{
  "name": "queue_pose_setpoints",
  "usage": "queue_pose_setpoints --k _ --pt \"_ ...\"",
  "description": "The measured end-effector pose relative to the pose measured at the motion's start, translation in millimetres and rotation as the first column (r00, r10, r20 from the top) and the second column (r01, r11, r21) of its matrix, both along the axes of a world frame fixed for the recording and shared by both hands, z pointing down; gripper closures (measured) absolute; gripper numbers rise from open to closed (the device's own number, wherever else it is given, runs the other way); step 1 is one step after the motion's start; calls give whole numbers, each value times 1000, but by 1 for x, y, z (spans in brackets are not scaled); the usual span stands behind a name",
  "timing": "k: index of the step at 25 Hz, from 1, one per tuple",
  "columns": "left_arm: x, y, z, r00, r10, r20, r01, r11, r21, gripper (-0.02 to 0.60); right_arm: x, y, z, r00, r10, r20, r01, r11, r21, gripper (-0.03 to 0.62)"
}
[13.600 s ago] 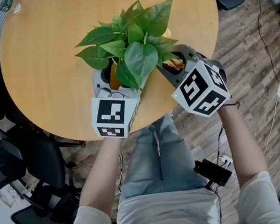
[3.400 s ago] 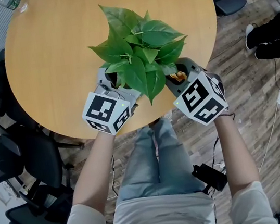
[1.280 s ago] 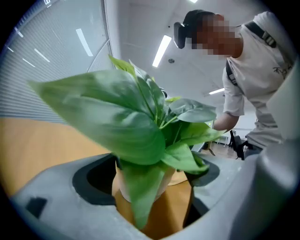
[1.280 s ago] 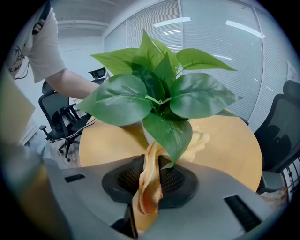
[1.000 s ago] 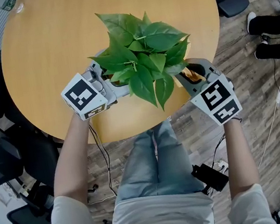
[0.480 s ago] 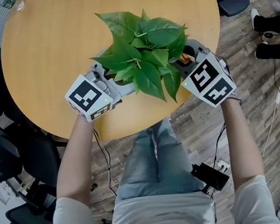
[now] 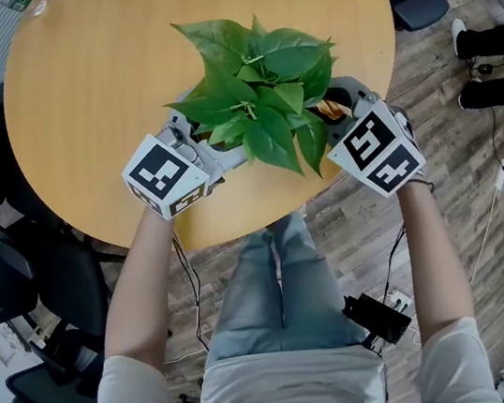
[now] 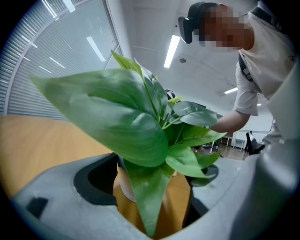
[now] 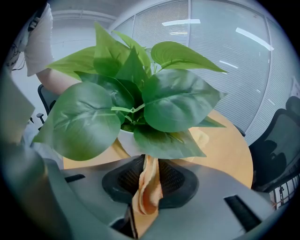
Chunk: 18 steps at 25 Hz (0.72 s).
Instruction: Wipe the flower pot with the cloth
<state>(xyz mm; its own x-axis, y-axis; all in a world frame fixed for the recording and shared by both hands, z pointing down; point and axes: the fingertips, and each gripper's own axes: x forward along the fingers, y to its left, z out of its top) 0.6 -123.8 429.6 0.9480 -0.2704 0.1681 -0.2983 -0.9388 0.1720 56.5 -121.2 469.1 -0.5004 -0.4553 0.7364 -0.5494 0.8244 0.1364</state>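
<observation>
Now the right tool [image 9: 145,180] sits up against the right side of the flower pot [image 9: 127,140], where a second ago it hung lower and further off, out past the table [image 7: 92,88] edge. Over the last half second it barely shifts. Its jaws are pinched narrow on the orange cloth [image 9: 143,201], which stands up between the pads as a folded strip, its top end right at the pot's white wall under the leaves [image 7: 255,72]. Whether the cloth actually presses on the pot I cannot tell, since a leaf covers the meeting point.

The left tool [image 8: 152,180] has not moved. Its jaws stand wide around the pot from the other side, and the pot fills the gap between them, so I judge it is gripped and steadied there.

The pot stands near the table's near edge, between the two tools. As I read it, the cloth is back at the pot's wall for another wiping stroke on this side, with the left tool bracing the pot against that push.
</observation>
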Motion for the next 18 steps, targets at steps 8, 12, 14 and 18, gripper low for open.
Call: queue_pose_setpoints --k 8,12,14,18 --pt "0 0 0 999 -39 0 39 999 -4 141 -2 9 2 1000 11 24 -11 1000 -11 517" --pt "1 0 0 999 -54 5 54 999 -6 141 -2 14 2 999 12 30 -12 1000 -12 517" --pt "2 0 0 998 -62 7 62 998 -8 141 -2 16 2 999 13 33 -13 1000 -14 517" --pt "2 -1 2 997 -79 8 79 997 -11 141 -4 19 4 999 13 40 -13 1000 -18 517"
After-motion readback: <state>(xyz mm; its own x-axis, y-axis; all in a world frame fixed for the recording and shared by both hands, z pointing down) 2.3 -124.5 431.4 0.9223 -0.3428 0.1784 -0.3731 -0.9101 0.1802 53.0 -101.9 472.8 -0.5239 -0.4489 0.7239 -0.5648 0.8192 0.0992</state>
